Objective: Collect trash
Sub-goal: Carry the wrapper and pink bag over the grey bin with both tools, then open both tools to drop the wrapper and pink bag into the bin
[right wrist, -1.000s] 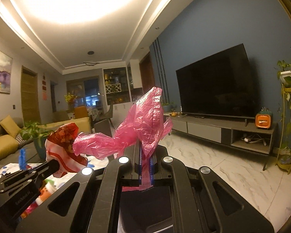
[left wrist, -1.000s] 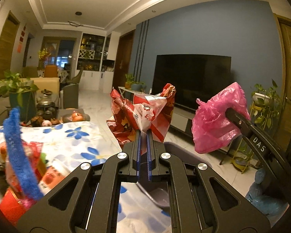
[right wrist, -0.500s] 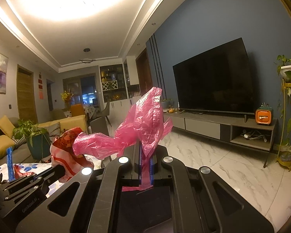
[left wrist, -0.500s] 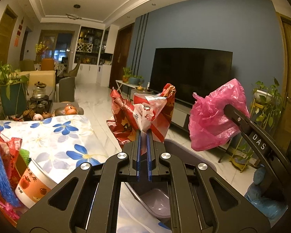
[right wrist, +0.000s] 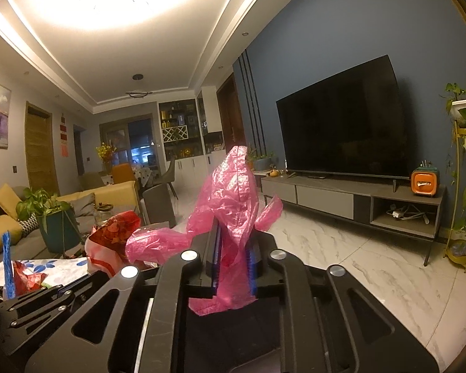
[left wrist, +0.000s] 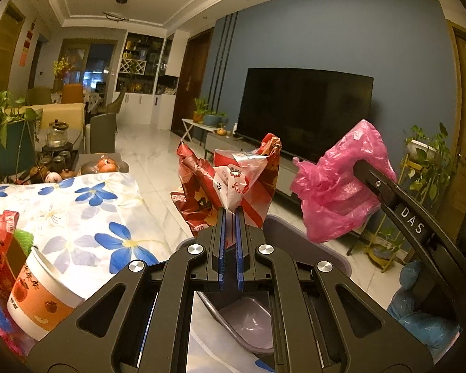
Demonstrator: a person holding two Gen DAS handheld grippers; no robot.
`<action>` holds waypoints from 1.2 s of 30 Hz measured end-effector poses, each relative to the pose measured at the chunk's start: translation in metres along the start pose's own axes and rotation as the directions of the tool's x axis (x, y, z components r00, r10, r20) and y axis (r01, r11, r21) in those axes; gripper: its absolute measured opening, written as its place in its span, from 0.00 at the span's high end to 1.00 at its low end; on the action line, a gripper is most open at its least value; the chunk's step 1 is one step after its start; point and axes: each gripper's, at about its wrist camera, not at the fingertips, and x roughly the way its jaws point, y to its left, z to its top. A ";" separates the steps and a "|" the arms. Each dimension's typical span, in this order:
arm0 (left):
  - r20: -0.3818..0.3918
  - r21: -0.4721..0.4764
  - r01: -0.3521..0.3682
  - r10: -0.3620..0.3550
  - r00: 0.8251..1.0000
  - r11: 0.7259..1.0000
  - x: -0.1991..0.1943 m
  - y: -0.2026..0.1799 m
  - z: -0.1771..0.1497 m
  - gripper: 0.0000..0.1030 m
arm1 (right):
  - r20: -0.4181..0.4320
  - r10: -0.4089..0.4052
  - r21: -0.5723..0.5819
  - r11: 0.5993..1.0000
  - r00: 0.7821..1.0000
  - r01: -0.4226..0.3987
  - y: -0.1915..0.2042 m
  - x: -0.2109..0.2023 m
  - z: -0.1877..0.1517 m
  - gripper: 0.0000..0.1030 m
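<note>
the left gripper [left wrist: 230, 214] has its jaws clenched on a crumpled red and white wrapper [left wrist: 233, 180], held up above the grey bin [left wrist: 307, 242] beside the floral worktop [left wrist: 86, 211]. the right gripper [right wrist: 233, 242] grasps a pink plastic bag [right wrist: 233, 195], raised just beside the wrapper.

We see our left gripper [left wrist: 230, 214] as matte black linkage arms with triangular cut-outs, round silver screws at the pivots and blue pads lining its two fingers. Our right gripper [right wrist: 233, 242] is built the same, its side lettered "DAS" in white.
</note>
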 end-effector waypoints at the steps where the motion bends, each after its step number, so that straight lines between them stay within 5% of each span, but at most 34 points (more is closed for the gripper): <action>1: -0.004 0.000 0.003 -0.003 1.000 1.000 0.002 0.000 0.000 0.95 | 0.000 0.003 -0.001 1.000 1.000 -0.003 0.001 0.000 0.000 0.78; 8: -0.043 -0.013 0.027 -0.028 0.999 1.000 0.017 -0.002 -0.007 0.95 | -0.004 0.007 0.009 1.000 1.000 -0.007 -0.003 0.002 -0.001 0.55; 16: -0.081 0.005 0.044 -0.043 0.996 0.999 0.028 -0.009 -0.015 0.92 | 0.001 -0.007 0.039 0.999 1.000 0.007 -0.005 -0.011 -0.003 0.48; 23: -0.103 0.000 0.053 -0.053 0.993 0.999 0.027 -0.008 -0.022 0.50 | -0.005 0.000 0.046 0.999 1.000 0.000 -0.004 -0.027 -0.006 0.41; 32: -0.053 -0.014 -0.073 0.072 0.996 0.997 -0.010 0.011 -0.026 0.18 | -0.004 0.018 0.021 1.000 1.000 -0.018 0.008 -0.047 -0.010 0.31; 36: -0.024 -0.020 -0.146 0.146 0.989 0.989 -0.037 0.020 -0.028 0.14 | 0.009 0.022 0.006 1.000 1.000 -0.022 0.016 -0.059 -0.012 0.26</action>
